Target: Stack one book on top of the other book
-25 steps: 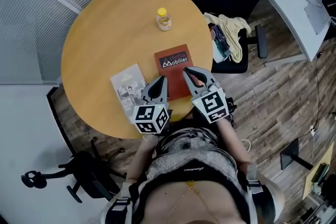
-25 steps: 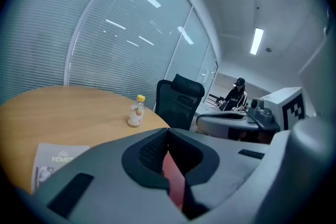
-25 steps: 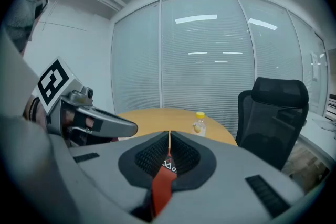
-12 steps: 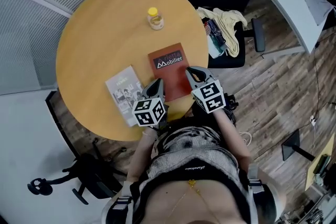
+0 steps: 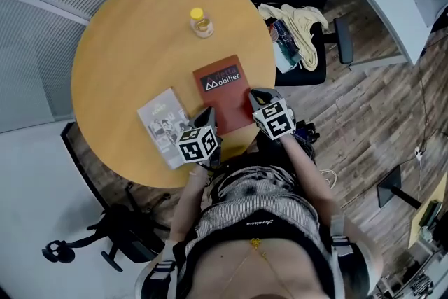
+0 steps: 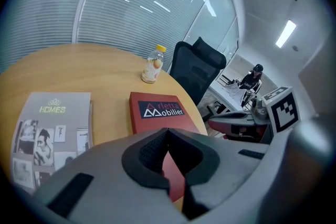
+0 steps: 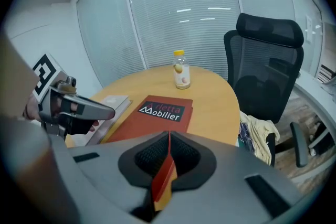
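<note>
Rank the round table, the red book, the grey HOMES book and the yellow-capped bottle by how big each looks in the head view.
1. round table, by far the largest.
2. red book and grey HOMES book: these look about alike, so I won't rank one over the other.
3. bottle, the smallest.

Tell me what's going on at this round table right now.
A person holds a gripper in each hand at the near side of the round table. The left gripper and right gripper are both shut and empty, poised by the near edge of the red book. The grey book lies flat beside it, so nothing is stacked yet. A small bottle stands farther back.
</note>
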